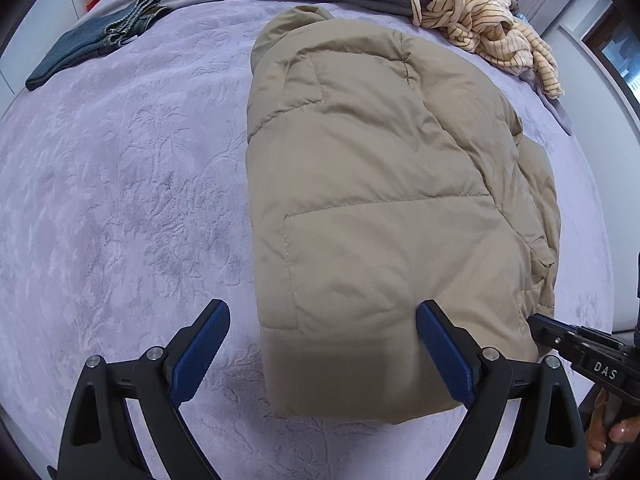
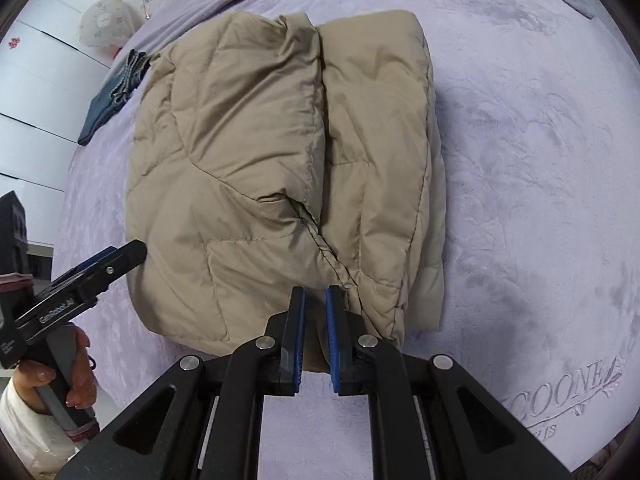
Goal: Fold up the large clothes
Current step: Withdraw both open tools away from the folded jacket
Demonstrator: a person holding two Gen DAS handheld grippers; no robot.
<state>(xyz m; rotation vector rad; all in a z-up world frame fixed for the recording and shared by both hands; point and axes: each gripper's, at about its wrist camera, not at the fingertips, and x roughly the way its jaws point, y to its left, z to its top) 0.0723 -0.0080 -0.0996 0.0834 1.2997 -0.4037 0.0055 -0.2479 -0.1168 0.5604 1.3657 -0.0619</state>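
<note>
Starting at the left, the folded jeans [image 1: 76,56] lie well off toward the far edge of the lilac bedspread [image 1: 120,200], out of my way. My left gripper [image 1: 322,350] hangs over the near end of the tan puffer jacket [image 1: 380,200] with its jaws spread wide and nothing between the pads; the left pad sits over bare spread, the right one over the jacket's near hem.

The jacket lies mid-bed, already doubled lengthwise into a thick, puffy slab, its hood end pointing away from me. I judge it light for its bulk, soft, springy and slick-shelled: it will balloon back if released and may slide through a shallow pinch. A bite on a stitched seam or the hem, through all layers, should hold better than one on a puffed panel.

Further right, my right gripper [image 2: 315,320] sits at the near hem where the overlapping flap's seam runs down. Its jaws are almost together, a narrow slot showing between them, and I see no cloth caught there. Beyond, at the far right, a striped garment pile [image 1: 488,28] rests near the bed's edge.
</note>
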